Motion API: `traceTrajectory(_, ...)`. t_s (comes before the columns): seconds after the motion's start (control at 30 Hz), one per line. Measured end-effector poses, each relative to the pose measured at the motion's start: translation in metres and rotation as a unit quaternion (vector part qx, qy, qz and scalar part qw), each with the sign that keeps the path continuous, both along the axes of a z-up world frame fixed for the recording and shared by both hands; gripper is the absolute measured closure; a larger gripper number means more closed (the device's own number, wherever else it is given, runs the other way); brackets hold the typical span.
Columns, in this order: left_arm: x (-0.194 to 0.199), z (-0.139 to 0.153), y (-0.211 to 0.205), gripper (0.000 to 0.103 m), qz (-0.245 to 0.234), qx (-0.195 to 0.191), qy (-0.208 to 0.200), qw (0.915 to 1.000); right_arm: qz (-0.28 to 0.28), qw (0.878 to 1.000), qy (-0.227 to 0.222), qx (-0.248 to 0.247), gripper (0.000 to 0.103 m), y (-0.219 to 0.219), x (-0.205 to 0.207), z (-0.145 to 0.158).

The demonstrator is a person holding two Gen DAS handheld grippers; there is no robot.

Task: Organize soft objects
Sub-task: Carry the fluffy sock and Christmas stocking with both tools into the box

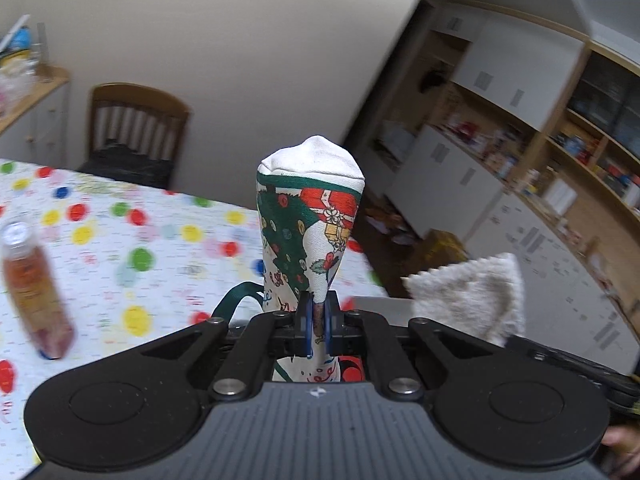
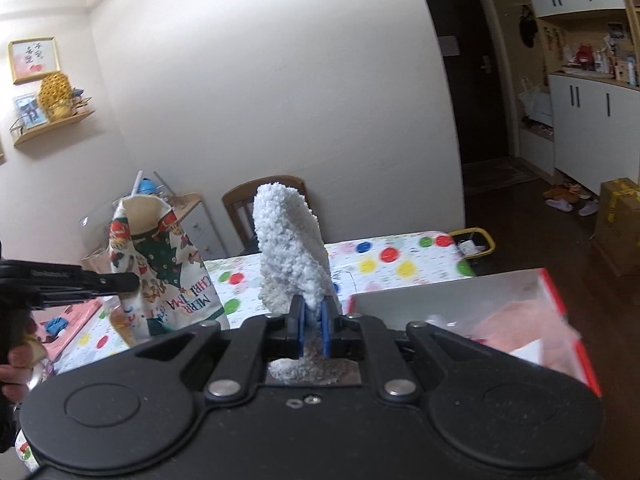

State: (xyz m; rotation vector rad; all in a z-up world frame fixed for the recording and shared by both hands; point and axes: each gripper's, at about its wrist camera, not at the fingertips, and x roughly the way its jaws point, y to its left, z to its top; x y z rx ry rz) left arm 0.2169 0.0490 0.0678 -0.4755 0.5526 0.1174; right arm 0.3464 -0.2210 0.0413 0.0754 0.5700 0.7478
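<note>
My left gripper (image 1: 316,326) is shut on a Christmas-print cloth (image 1: 310,224), white with green tree and red gifts, which stands up from the blue pads above the table. In the right wrist view the same cloth (image 2: 160,272) hangs at the left from the left gripper (image 2: 128,282), held by a person's hand (image 2: 16,364). My right gripper (image 2: 314,326) is shut on a fluffy white towel (image 2: 290,248) that rises from between its pads. That towel (image 1: 476,292) also shows at the right of the left wrist view.
A table with a polka-dot cloth (image 1: 120,240) lies below. An orange bottle (image 1: 34,280) lies on it at the left. A red-edged white box (image 2: 480,304) with pink contents sits at the right. A wooden chair (image 1: 136,128) stands behind the table; shelving (image 1: 540,152) fills the right.
</note>
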Motion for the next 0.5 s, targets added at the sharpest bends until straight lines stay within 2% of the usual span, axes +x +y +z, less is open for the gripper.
traceTrajectory(0.3, 0.033, 0.042, -0.08, 0.098, -0.086, 0.0, -0.037, 0.9956, -0.03, 1.0, 0.008, 0.005, 0.096, -0.051, 0.025, -0.009)
traceTrajectory(0.5, 0.059, 0.053, -0.124, 0.098, -0.126, 0.007, -0.047, 0.9909, -0.043, 0.999, 0.015, 0.007, 0.096, -0.078, 0.04, -0.013)
